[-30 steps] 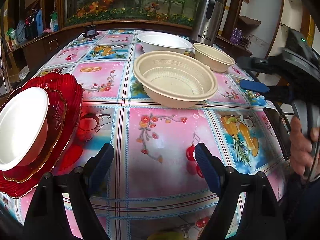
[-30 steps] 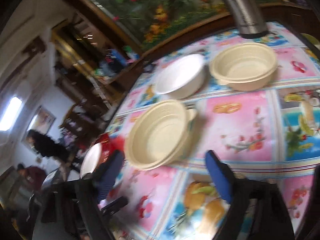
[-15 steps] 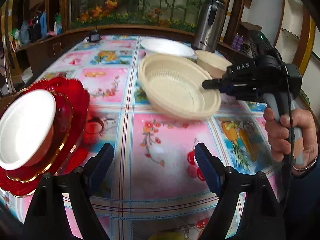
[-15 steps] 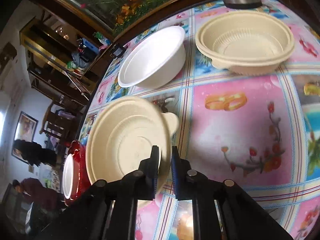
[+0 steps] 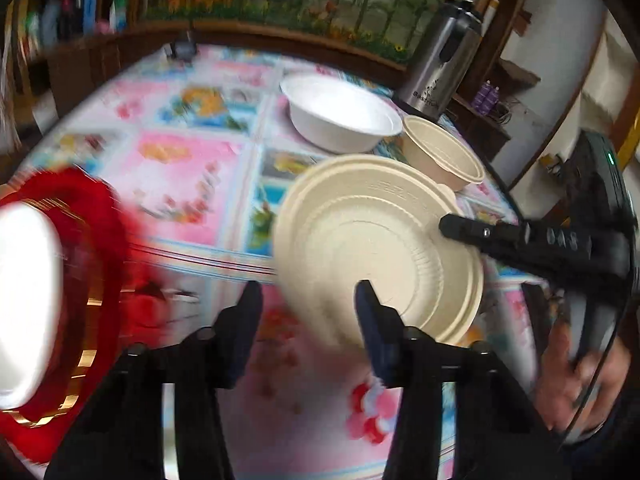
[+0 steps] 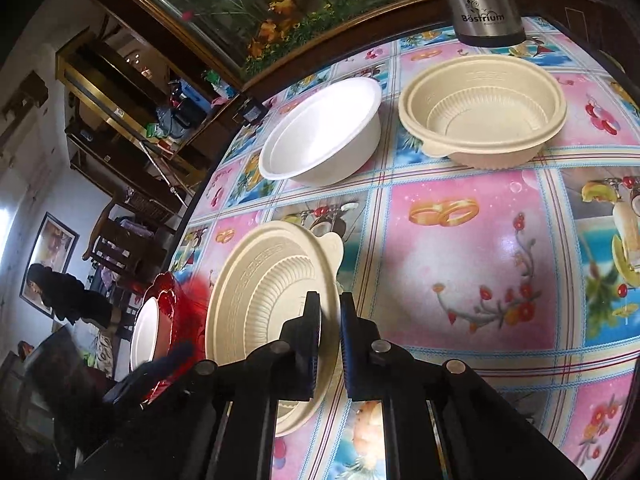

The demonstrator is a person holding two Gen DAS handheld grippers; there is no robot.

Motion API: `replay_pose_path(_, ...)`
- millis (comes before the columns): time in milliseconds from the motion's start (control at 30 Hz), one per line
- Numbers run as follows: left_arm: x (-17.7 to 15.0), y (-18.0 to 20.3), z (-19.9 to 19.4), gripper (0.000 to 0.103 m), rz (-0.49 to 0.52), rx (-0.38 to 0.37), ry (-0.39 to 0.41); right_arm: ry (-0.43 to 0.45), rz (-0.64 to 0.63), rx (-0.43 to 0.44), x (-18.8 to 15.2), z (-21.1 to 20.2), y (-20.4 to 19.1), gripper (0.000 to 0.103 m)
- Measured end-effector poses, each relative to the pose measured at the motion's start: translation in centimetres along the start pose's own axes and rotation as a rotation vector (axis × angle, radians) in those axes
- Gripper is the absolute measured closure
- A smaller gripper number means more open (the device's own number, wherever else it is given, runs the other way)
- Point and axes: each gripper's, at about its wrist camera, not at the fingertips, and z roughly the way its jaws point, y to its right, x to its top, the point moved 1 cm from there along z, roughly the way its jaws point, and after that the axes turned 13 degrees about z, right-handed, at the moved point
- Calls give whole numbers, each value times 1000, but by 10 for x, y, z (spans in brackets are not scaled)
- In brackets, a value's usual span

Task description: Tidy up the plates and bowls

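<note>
The right gripper [image 6: 330, 320] is clamped tight; the left gripper [image 5: 308, 304] is closing with nothing between its jaws.

bare tablecloth [image 6: 460, 280] right, white bowl [image 6: 320, 132] probably clear behind

Home dining rm: floral tablecloth [image 6: 460, 264], thermos [image 6: 480, 0], framed pic [image 6: 50, 256].

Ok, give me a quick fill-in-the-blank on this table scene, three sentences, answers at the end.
1. The right gripper is shut on the rim of the tilted ____ bowl.
2. The small white bowl sits on a stack of ____ plates.
3. The steel flask stands behind the ____ beige bowl.

Missing words: beige; red; upright
</note>
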Motion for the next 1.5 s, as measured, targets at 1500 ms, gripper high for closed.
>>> replay_pose_path(1500, -31, 2, -35, 80, 34, 172, 61, -71, -74, 142, -19, 14, -22, 92)
